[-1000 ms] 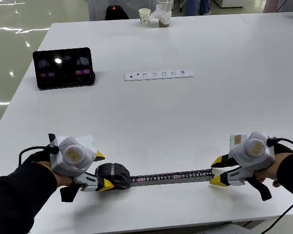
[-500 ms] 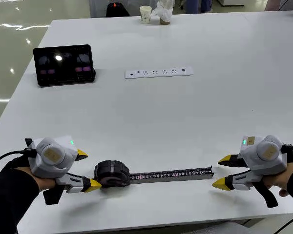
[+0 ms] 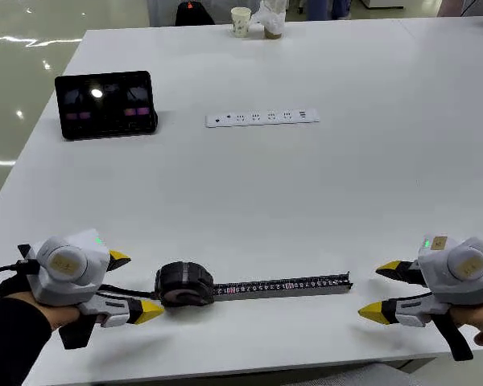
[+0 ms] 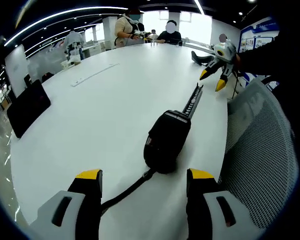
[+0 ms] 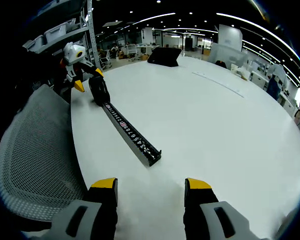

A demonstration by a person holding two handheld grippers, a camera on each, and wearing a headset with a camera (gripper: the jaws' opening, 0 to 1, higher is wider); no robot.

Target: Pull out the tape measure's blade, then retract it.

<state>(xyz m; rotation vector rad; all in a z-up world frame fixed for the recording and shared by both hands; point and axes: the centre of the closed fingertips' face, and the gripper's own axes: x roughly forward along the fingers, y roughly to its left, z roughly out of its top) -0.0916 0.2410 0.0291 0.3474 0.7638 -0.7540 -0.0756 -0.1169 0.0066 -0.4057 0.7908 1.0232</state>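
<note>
A black tape measure [image 3: 184, 285] lies on the white table near its front edge, its blade [image 3: 283, 285] drawn out to the right and lying flat. The case [image 4: 166, 140] sits just ahead of my left gripper [image 4: 144, 176], which is open and apart from it. My left gripper [image 3: 133, 284] is left of the case in the head view. The blade's end hook [image 5: 154, 158] lies ahead of my right gripper [image 5: 151, 184], which is open with nothing between its fingers. My right gripper [image 3: 389, 289] stands off to the right of the blade tip.
A black tablet [image 3: 105, 104] stands at the back left. A white power strip [image 3: 262, 118] lies mid-table. A paper cup [image 3: 241, 21] and a crumpled bag [image 3: 271, 19] sit at the far edge. A grey mesh chair [image 5: 37, 165] is below the table's front edge.
Both grippers let go and backed away: the left one opened off the case and moved left, the right one released the blade tip and moved right. The tape stays extended on the table.
</note>
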